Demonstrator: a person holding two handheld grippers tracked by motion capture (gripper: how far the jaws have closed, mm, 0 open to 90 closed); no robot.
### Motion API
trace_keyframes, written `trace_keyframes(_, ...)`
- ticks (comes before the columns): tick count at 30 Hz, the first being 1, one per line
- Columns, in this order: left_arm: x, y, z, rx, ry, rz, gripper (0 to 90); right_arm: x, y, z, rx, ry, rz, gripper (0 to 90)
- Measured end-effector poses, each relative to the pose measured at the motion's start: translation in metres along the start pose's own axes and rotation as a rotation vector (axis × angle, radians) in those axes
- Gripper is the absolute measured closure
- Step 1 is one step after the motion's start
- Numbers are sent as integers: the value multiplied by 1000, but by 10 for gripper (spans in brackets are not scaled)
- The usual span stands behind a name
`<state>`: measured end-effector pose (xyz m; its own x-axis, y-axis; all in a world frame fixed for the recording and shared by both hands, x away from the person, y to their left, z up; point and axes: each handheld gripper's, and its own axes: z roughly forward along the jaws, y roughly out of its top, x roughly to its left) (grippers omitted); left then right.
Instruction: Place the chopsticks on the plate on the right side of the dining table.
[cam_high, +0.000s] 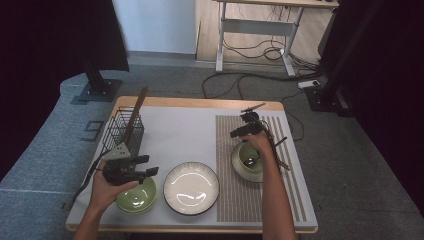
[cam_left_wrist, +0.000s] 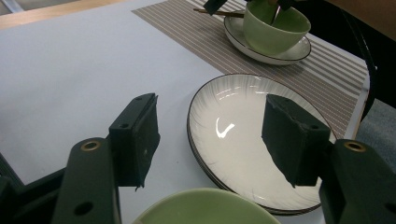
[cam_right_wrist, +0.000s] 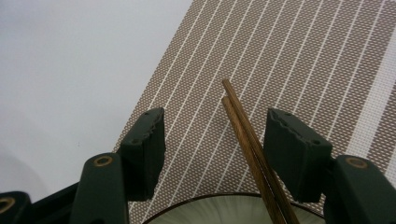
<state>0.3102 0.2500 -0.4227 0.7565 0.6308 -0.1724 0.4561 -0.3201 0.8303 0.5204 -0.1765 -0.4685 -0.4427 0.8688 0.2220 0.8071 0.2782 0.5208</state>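
The table has a light wooden edge and a pale grey cover. On its right part lies a brown striped placemat. Directly on the grey cover, a wire basket stands just beyond the left gripper, and a green bowl sits under this gripper. A white plate with a dark rim lies just to the right of it. On the placemat, under the right gripper, stands a saucer with a green cup. Two wooden chopsticks lie between this gripper's jaws, over the placemat.
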Motion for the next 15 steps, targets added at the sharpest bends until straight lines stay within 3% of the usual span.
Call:
trace_keyframes(3, 0, 1, -2, -21, -43, -13, 364, 0, 0, 0, 5, 13, -3, 390)
trace_keyframes(8, -1, 1, -3, -19, -27, -8, 364, -1, -1, -1, 11, 27, -6, 389)
trace_keyframes(15, -1, 1, -2, -19, -26, -9, 363, 0, 0, -5, -22, 17, -10, 388)
